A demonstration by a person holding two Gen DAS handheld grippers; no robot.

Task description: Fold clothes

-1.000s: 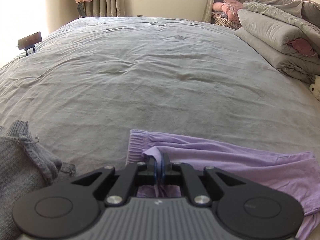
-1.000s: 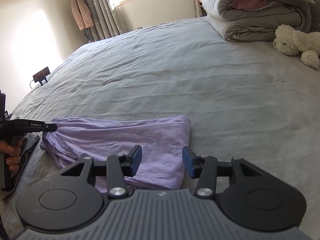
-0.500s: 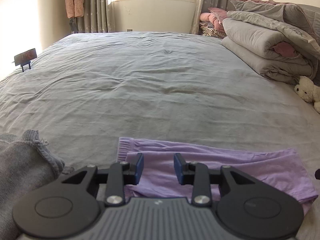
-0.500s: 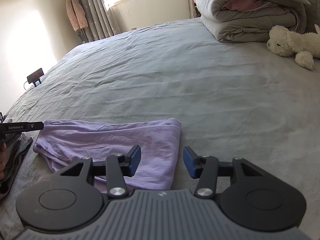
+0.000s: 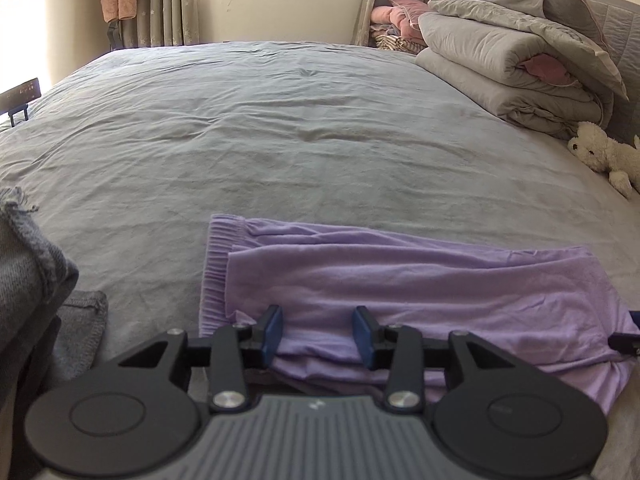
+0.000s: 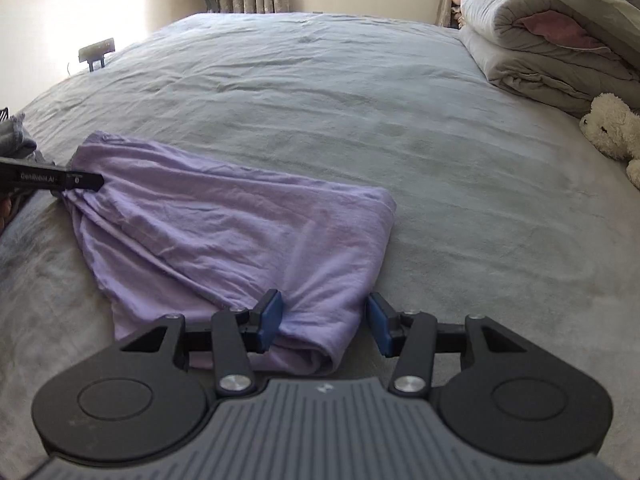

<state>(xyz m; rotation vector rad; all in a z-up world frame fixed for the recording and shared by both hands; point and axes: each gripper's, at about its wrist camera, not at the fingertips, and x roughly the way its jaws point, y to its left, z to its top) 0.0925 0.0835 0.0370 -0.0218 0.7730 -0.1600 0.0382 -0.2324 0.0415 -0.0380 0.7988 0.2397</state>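
The purple garment (image 5: 420, 280) is laid in a folded band on the bed (image 5: 280, 140), near its front edge. The left gripper (image 5: 318, 334) and the right gripper (image 6: 324, 322) are each kept with jaws wide over one end, probably so that both ends can be taken together.

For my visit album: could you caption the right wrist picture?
Open right hand-held gripper poised at the near corner of a folded purple garment on a grey bed.
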